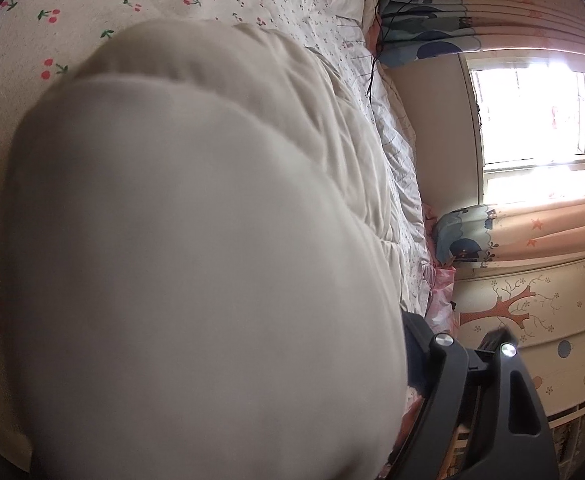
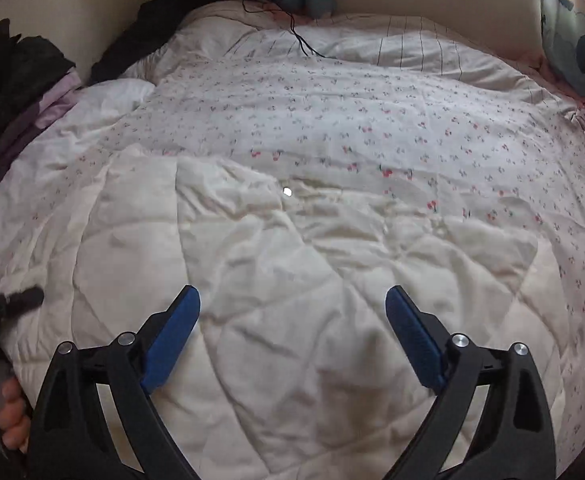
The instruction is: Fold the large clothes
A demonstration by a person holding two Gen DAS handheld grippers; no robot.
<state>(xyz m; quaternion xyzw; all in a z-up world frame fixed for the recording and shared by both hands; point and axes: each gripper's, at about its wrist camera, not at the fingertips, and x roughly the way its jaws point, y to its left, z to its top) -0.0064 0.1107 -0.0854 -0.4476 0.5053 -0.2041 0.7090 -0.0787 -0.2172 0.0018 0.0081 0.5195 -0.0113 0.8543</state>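
One cream garment (image 2: 292,300), quilted in a diamond pattern and heavily creased, spread flat across the near half of the bed (image 2: 372,120); one small pale button (image 2: 287,191) near its far edge. In the left wrist view, a cream fold (image 1: 196,260) of that cloth draped close over the lens, blurred, hiding most of the left gripper (image 1: 372,360); only one black finger (image 1: 504,380) visible, so cannot tell whether anything is clamped. Right gripper (image 2: 292,308) above the garment, two blue-padded fingers (image 2: 172,336) spread wide, released, nothing between them. One cherry-print quilt beneath. One dark pile of clothes (image 2: 16,76) at the bed's left side, one black cable (image 2: 300,40) trailing over the far end, two patterned curtains (image 1: 532,232) flanking one bright window (image 1: 540,116). One hand (image 2: 10,420) at the lower left edge.
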